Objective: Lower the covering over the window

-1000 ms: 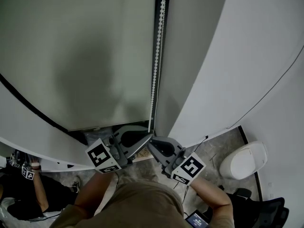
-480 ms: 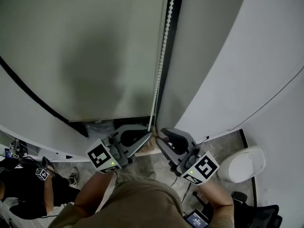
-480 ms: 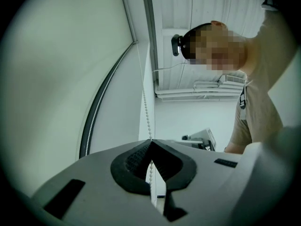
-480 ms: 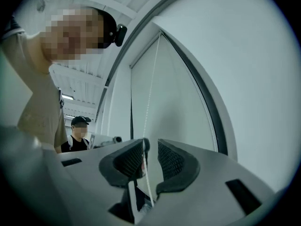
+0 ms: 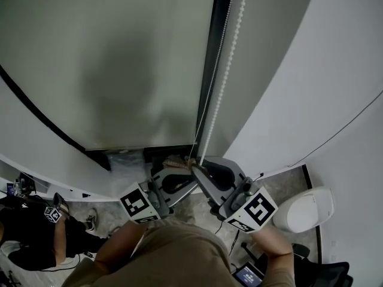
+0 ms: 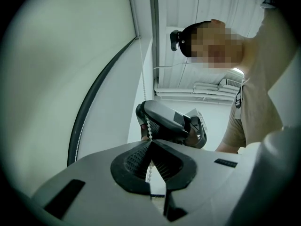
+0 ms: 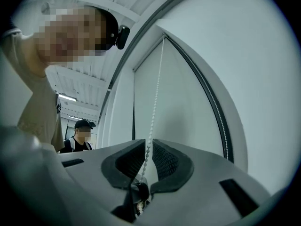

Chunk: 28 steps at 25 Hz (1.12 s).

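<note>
Clenching bead chain in jaws of left gripper, lower centre; just now closing jaws of right gripper loosely around it, not yet pinching. Probably needing full clamp before pulling straight down beside blind, upper left.

The right gripper let go of the bead chain, drew away from it, then came back higher up the chain. Its fingers had just been closing, with the chain between them, not yet pinched. The left gripper sank slightly.
</note>
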{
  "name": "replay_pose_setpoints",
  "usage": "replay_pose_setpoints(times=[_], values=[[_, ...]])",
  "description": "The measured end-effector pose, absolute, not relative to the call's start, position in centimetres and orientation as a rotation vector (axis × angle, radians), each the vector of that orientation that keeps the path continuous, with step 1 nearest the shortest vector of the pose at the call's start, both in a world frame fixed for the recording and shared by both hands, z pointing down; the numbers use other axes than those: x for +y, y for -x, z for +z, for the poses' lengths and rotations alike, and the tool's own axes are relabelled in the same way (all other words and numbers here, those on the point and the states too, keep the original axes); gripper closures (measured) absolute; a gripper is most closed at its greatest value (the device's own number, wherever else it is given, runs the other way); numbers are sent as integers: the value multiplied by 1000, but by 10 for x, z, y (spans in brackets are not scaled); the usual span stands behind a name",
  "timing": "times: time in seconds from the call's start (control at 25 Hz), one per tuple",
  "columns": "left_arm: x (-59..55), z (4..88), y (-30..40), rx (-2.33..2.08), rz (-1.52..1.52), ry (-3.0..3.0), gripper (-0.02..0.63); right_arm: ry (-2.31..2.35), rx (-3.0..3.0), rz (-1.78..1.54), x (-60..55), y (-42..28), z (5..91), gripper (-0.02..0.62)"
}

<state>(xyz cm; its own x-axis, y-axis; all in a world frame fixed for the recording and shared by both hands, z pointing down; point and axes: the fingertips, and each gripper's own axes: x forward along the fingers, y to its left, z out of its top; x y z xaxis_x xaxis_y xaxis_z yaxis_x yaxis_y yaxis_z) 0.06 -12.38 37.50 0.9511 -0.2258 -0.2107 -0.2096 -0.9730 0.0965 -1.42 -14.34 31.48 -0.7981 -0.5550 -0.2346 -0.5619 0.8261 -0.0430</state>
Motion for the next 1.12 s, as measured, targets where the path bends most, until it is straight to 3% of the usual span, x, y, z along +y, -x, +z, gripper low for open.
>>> replay_pose_setpoints(times=[0.08, 0.4, 0.84, 1.0, 1.12], values=[[-123, 375, -1, -331, -331, -3029, 589, 855, 2781, 32, -143, 15, 316, 568], [-121, 381, 16, -257, -382, -3072, 584, 874, 2775, -14, -150, 14, 326, 580], [-179, 320, 35, -291, -514, -3134, 491, 891, 2862, -123, -180, 38, 383, 581], [-184, 325, 36, -285, -447, -3195, 491, 864, 2886, -176, -179, 61, 404, 581], [-174, 322, 34, -289, -493, -3150, 570, 855, 2880, -179, -168, 56, 401, 581]])
